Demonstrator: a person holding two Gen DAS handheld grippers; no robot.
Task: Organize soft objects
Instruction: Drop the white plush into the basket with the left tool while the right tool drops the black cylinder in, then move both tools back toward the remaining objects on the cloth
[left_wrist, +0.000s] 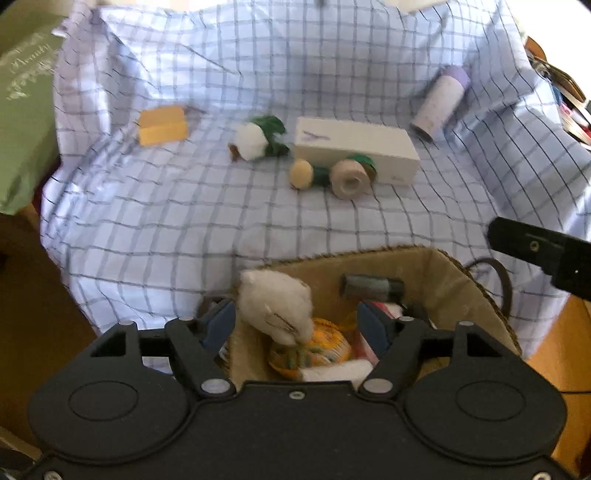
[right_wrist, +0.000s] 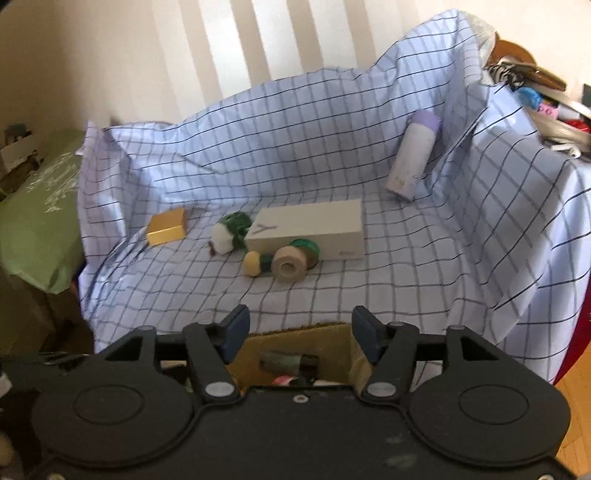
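Basket is positioned at the near edge of the checked cloth to collect soft items; white plush is seen between the released left tool pads, untouched. Right tool is released, empty, above the basket

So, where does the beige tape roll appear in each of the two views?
Left wrist view: the beige tape roll lies right of centre in the upper half, on the checked cloth, in front of the white box.
Right wrist view: it lies at the centre, against the lower left of that box.
Shared landmark: the white box, directly behind the roll in both views.
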